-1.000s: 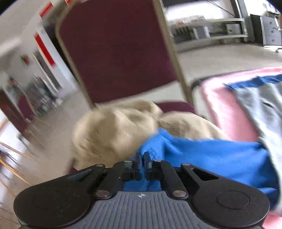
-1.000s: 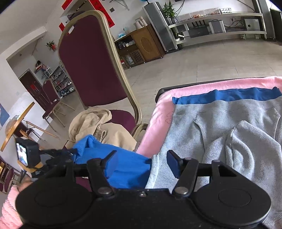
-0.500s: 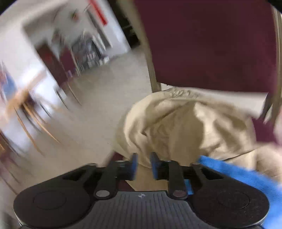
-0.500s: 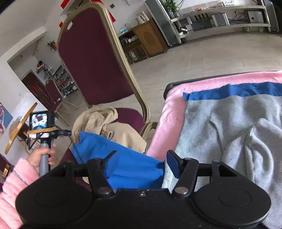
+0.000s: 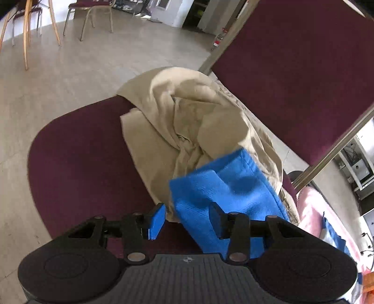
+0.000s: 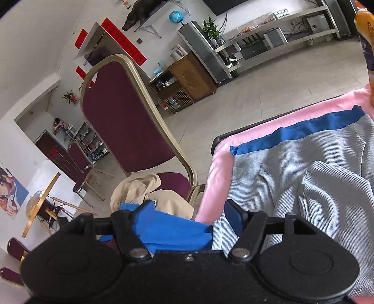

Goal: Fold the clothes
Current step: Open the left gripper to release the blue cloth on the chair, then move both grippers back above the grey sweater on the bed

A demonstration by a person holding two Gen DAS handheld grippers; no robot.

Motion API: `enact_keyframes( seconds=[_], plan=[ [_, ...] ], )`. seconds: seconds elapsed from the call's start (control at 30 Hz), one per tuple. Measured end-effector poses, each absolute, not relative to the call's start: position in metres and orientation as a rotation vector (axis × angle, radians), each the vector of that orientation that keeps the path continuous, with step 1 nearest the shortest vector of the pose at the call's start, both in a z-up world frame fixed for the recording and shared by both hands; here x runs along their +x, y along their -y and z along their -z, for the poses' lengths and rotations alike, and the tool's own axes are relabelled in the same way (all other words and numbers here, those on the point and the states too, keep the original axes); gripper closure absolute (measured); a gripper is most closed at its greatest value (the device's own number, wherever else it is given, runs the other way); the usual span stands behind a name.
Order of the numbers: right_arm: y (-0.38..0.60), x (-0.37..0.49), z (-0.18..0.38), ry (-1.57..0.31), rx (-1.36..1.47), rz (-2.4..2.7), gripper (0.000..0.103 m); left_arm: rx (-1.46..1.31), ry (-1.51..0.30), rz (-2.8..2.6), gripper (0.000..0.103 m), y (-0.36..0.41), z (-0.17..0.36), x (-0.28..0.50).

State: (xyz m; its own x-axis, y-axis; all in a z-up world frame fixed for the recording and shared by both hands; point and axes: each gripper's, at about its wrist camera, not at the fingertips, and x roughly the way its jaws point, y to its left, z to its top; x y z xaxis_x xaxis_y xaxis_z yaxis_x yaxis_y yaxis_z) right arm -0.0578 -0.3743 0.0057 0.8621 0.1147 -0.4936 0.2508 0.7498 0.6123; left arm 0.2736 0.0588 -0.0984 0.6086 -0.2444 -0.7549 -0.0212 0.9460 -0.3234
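Little looks done: a grey top lies half spread on the pink desk ahead of the empty, opening right tool, while blue cloth hangs loose between the parted left tool, beige garment unfolded beyond.

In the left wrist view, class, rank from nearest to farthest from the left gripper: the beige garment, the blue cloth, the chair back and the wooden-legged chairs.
1. blue cloth, right at the left gripper, between its jaws.
2. beige garment, just beyond, on the seat.
3. chair back, behind, upper right.
4. wooden-legged chairs, across the floor, top left.
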Motion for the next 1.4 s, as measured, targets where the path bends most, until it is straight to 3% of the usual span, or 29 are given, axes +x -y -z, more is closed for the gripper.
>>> enact_keyframes(
  seconds=[0.17, 0.37, 0.67, 0.8, 0.93, 0.97, 1.13, 1.2, 1.4],
  plan=[
    [0.372, -0.051, -0.001, -0.553, 0.705, 0.089, 0.037, -0.34, -0.894, 0.113, 0.071, -0.054, 0.107, 0.285],
    [0.372, -0.044, 0.009, -0.575, 0.719, 0.09, 0.037, -0.405, -0.856, 0.126, 0.101, -0.068, 0.107, 0.284],
    [0.371, -0.041, 0.015, -0.595, 0.712, 0.096, 0.037, -0.158, -0.663, -0.003, 0.101, -0.042, 0.059, 0.28],
    [0.375, -0.047, 0.013, -0.596, 0.728, 0.109, 0.037, -0.018, -0.724, -0.039, 0.093, -0.023, 0.068, 0.283],
    [0.386, -0.07, -0.001, -0.565, 0.718, 0.124, 0.035, 0.015, -0.719, -0.042, 0.077, -0.027, 0.059, 0.255],
    [0.392, -0.08, -0.006, -0.553, 0.704, 0.136, 0.033, 0.029, -0.715, -0.04, 0.069, -0.028, 0.055, 0.244],
    [0.43, -0.142, -0.02, -0.527, 0.664, 0.233, 0.032, 0.135, -0.767, 0.104, 0.065, -0.001, 0.034, 0.178],
    [0.448, -0.171, -0.016, -0.531, 0.669, 0.282, 0.031, 0.18, -0.79, 0.21, 0.058, 0.024, 0.034, 0.142],
    [0.49, -0.231, 0.031, -0.672, 0.707, 0.447, 0.031, 0.251, -0.928, 0.488, 0.057, 0.116, 0.089, 0.059]
  ],
)
